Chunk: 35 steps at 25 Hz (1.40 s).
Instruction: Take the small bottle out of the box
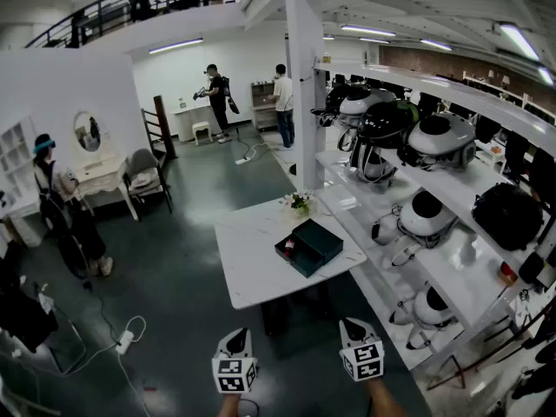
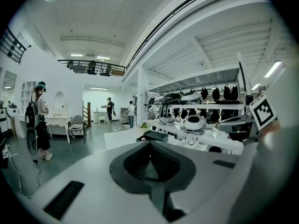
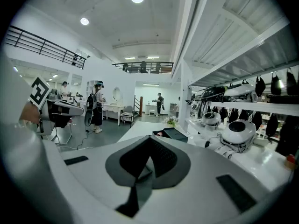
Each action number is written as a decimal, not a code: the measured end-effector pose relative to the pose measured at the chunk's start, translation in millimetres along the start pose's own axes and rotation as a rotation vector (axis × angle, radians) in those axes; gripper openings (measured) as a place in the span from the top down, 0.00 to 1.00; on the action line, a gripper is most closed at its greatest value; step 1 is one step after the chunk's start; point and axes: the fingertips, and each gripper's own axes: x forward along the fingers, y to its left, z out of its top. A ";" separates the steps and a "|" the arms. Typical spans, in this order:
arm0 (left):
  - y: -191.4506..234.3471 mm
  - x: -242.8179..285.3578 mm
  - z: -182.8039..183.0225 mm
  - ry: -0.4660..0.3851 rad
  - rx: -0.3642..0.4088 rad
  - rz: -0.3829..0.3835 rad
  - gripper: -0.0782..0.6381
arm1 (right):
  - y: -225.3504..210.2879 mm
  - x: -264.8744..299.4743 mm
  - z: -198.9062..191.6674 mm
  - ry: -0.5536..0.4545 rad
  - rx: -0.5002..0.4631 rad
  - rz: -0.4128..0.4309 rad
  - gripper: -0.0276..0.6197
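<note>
An open dark green box [image 1: 310, 247] lies on the right part of a white table [image 1: 252, 268], well ahead of me. Something small and reddish, probably the small bottle [image 1: 289, 244], shows in the box's left half. Both grippers hang low in the head view, short of the table and apart from the box. My left gripper [image 1: 238, 334] is shut and holds nothing; so is my right gripper [image 1: 352, 325]. In the left gripper view the box [image 2: 152, 135] is far beyond the shut jaws. In the right gripper view the box [image 3: 174, 134] and the reddish item [image 3: 159, 134] are equally distant.
Long white shelves [image 1: 452, 268] with several white and black helmet-like devices run along the right. A white pillar [image 1: 305, 85] stands behind the table; a small flower pot [image 1: 298, 202] sits at its far edge. People stand at the left and back. A power strip [image 1: 124, 341] and cables lie on the floor.
</note>
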 end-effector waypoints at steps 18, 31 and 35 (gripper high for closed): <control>-53.1 12.9 -5.5 0.008 -0.005 0.014 0.87 | -36.8 -7.1 -19.9 -0.014 0.022 0.058 0.93; -56.8 44.9 -4.7 0.021 0.006 0.000 0.87 | -43.2 18.1 -22.3 0.001 0.033 0.079 0.93; -49.1 71.2 -5.0 0.016 0.000 -0.014 0.87 | -49.5 41.4 -19.2 -0.008 0.031 0.077 0.93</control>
